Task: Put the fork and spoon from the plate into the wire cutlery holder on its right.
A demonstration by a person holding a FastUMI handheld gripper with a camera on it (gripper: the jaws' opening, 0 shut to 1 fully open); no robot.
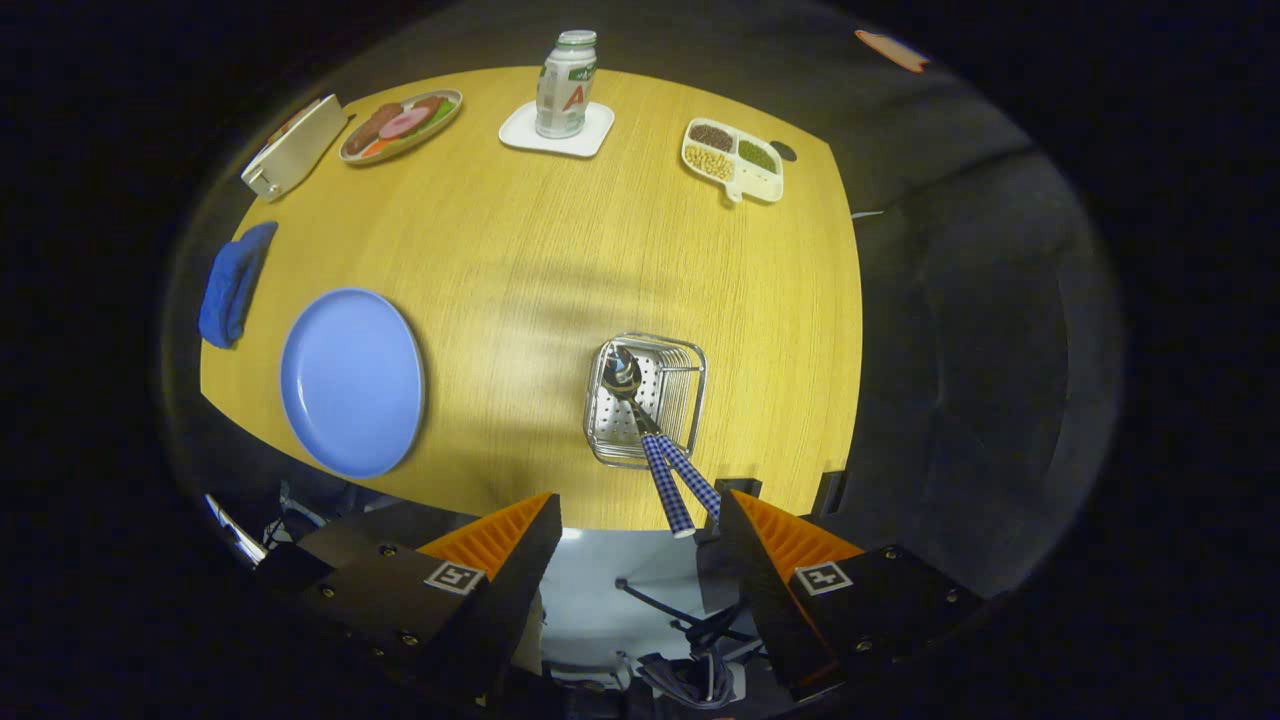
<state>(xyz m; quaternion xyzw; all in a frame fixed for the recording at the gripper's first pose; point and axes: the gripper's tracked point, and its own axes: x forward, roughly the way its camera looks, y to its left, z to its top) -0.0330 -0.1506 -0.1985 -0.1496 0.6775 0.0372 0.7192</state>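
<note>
— Fork point(700, 482) and spoon point(640, 410)?
— Both in the wire cutlery holder point(646, 402), handles leaning out toward the fingers. Plate point(352, 381) bare.
— Gripper point(640, 525)?
— Spread apart, grasping nothing, above the table point(520, 260) edge.
— Next?
— Probably nothing but backing away; looks finished.

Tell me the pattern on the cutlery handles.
Blue-and-white check, on both handles sticking out of the wire holder; gripper view.
</note>
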